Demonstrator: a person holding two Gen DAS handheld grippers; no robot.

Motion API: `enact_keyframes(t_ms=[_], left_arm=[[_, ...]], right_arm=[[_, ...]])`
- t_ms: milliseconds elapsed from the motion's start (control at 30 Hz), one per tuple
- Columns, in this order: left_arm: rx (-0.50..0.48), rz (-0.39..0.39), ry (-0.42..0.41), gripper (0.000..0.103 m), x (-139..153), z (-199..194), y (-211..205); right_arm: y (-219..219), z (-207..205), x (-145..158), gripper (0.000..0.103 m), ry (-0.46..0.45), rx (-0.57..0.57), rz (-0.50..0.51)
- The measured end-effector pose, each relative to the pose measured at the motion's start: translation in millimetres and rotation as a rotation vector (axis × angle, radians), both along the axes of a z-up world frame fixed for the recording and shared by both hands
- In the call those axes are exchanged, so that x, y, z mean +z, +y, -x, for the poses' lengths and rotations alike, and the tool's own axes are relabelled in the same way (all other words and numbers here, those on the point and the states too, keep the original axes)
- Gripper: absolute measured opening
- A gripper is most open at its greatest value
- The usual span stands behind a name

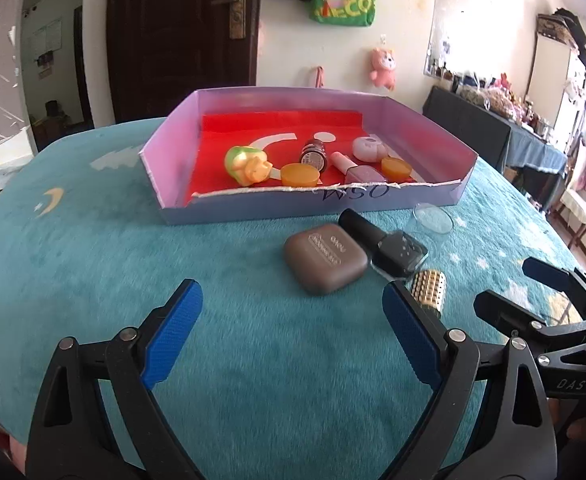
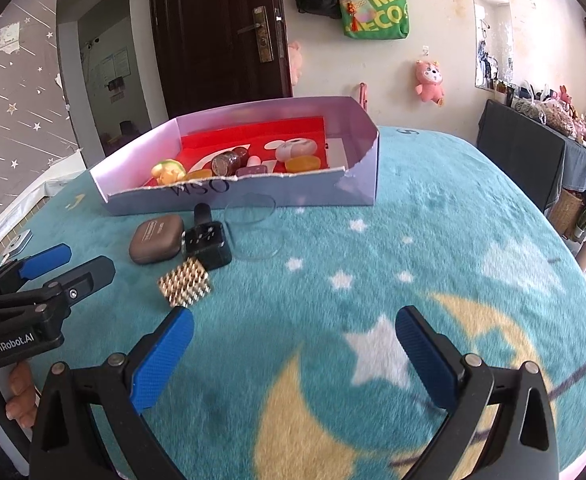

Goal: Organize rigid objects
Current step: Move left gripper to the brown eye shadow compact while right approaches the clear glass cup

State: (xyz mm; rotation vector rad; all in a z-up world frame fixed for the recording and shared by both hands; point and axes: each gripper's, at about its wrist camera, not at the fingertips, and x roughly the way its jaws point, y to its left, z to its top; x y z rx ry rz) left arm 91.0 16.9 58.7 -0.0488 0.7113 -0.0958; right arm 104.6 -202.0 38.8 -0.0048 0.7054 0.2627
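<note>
A teal plush blanket with yellow moons and white stars (image 2: 433, 216) covers the surface, and most of its near and right side lies bare; its curved far edge falls away toward the door and the wall. A shallow lilac cardboard tray with a red lining (image 1: 173, 204) sits toward the far side with its long axis running left to right and its torn front wall facing the grippers; it holds a green and yellow toy figure (image 1: 247, 166), two orange round lids (image 1: 300, 174), a dark brown bottle (image 1: 314, 154), a pink nail polish bottle (image 1: 357, 170) and a white round case (image 1: 368, 148). In front of that wall, a brown rounded-square compact case (image 1: 325, 262) lies flat, touching a black nail polish bottle (image 1: 385, 242) that lies on its side, cap toward the tray. A gold studded cylinder (image 1: 429, 286) lies just beside the bottle's base, and a clear round plastic lid (image 1: 433, 218) rests near the tray's front. The left gripper (image 1: 291, 322) hovers wide open and empty, its right finger just beside the gold cylinder; whether they touch I cannot tell. The right gripper (image 2: 295, 344) is also spread wide over bare blanket, grasping nothing.
</note>
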Motion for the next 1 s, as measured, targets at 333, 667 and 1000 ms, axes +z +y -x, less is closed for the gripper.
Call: enact_keyframes(t_ms=[333, 667, 1000], left_arm=[[-0.035, -0.026, 0.093, 0.092, 1.1, -43.1, -7.4], [-0.057, -0.061, 0.158, 0.092, -9.6, -64.1, -15.7], [-0.025, -0.045, 0.166, 0.092, -7.2, -52.7, 14.2]], right_arm=[[-0.9, -42.6, 12.9, 0.103, 0.072, 0.017, -0.007], [-8.5, -67.8, 16.2, 0.103, 0.099, 0.017, -0.033], [-0.8, -81.8, 10.1, 0.103, 0.14, 0.077, -0.051]])
